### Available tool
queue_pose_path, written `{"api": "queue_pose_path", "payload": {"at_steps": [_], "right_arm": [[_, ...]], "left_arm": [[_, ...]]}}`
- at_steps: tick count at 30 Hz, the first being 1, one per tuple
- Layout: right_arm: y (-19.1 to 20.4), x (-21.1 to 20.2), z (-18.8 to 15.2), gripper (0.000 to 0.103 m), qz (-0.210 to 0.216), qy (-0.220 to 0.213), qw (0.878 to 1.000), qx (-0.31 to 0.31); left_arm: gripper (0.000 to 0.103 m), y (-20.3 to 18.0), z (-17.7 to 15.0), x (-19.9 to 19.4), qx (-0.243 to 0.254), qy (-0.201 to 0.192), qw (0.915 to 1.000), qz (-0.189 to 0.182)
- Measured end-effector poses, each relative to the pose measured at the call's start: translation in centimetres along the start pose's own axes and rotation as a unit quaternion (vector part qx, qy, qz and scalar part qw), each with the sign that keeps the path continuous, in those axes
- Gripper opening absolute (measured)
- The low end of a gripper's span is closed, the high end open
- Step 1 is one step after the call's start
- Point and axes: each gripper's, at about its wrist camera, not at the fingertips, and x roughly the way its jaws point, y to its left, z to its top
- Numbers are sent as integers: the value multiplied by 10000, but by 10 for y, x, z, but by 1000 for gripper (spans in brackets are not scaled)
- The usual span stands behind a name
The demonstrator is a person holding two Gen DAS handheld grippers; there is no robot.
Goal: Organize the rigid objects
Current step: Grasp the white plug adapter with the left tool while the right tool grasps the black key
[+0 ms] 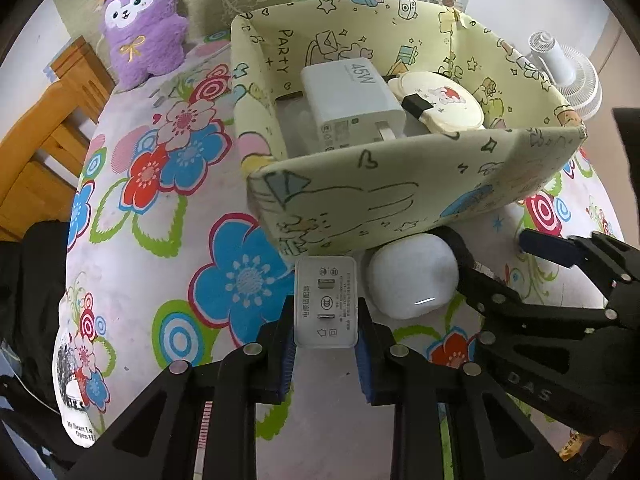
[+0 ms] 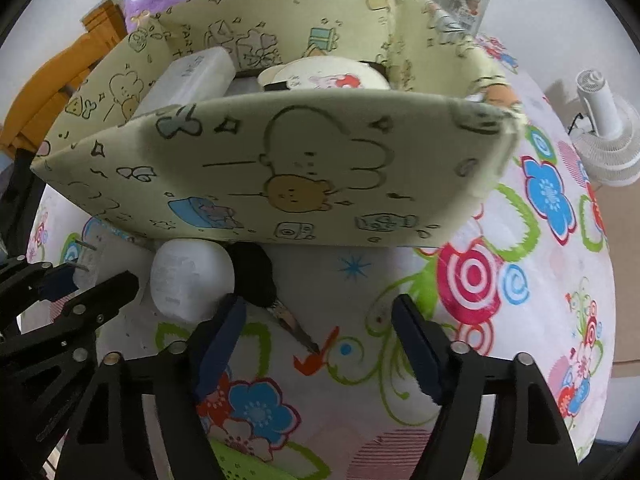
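Left gripper (image 1: 325, 334) is clamped on a small white charger (image 1: 326, 304), held just below the near wall of the yellow fabric bin (image 1: 400, 184). Immediately right of it lies a white rounded case (image 1: 414, 280), touching a black key (image 2: 256, 276). Right gripper (image 2: 316, 344) stands released, fingers spread, beside the key. Inside the bin ahead: 45W adapter (image 1: 352, 96), round cream case (image 1: 444, 100).

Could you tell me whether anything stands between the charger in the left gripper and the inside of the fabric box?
Yes: the box's near wall rises directly ahead of the small white charger held in the left gripper. The charger must go over that rim; above it, nothing visible blocks.
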Motion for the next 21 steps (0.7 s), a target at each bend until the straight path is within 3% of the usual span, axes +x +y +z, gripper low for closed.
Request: {"api": "queue_pose_path", "payload": {"at_steps": [10, 13, 15, 21], "right_arm": [[31, 13, 13, 71, -73, -205, 9993, -301], [37, 14, 18, 61, -57, -280, 9991, -301], [44, 15, 21, 39, -22, -330, 9986, -402], [54, 20, 25, 36, 50, -255, 9986, -456]], "left_arm": [[25, 6, -2, 0, -80, 50, 10000, -11], [25, 8, 0, 2, -99, 43, 9999, -19], [25, 7, 1, 2, -103, 37, 9999, -21], [25, 5, 4, 4, -86, 43, 9999, -94]]}}
